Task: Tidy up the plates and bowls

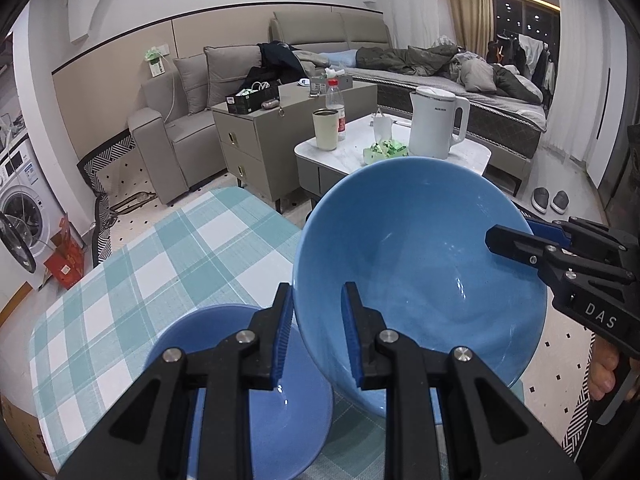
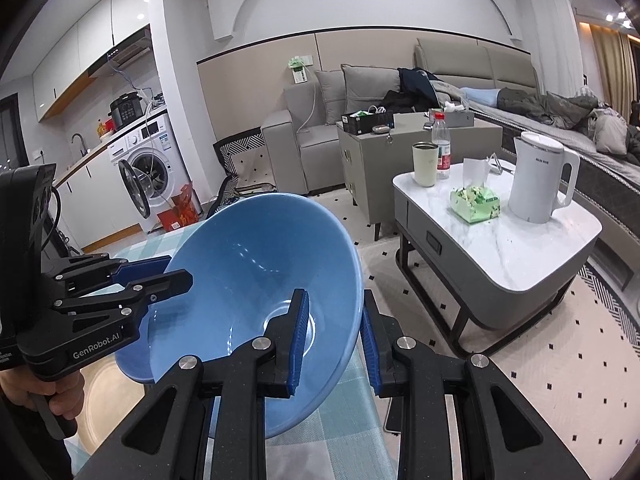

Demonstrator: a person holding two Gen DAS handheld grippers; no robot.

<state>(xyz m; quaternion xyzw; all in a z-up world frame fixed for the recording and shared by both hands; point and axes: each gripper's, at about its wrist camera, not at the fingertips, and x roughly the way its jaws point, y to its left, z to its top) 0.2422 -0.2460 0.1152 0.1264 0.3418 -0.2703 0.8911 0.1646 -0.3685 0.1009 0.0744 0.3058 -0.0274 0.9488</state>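
A large blue bowl (image 1: 420, 260) hangs tilted above the table, held at two opposite sides of its rim. In the left wrist view my left gripper (image 1: 316, 340) is shut on the near-left rim, and my right gripper (image 1: 508, 244) clamps the right rim. The right wrist view shows the same bowl (image 2: 248, 264), with my right gripper (image 2: 334, 344) shut on its near-right rim and my left gripper (image 2: 168, 276) gripping the left rim. A smaller blue bowl (image 1: 200, 328) sits upright on the checked tablecloth (image 1: 140, 280) below; only its edge (image 2: 128, 364) shows in the right wrist view.
Beyond the table stands a marble coffee table (image 2: 520, 256) with a white kettle (image 2: 540, 176), a cup (image 2: 425, 164), a bottle and a green tissue pack. A grey cabinet (image 1: 256, 140), a sofa and a washing machine (image 2: 152, 168) lie farther off. A hand (image 2: 36, 392) holds the left gripper's handle.
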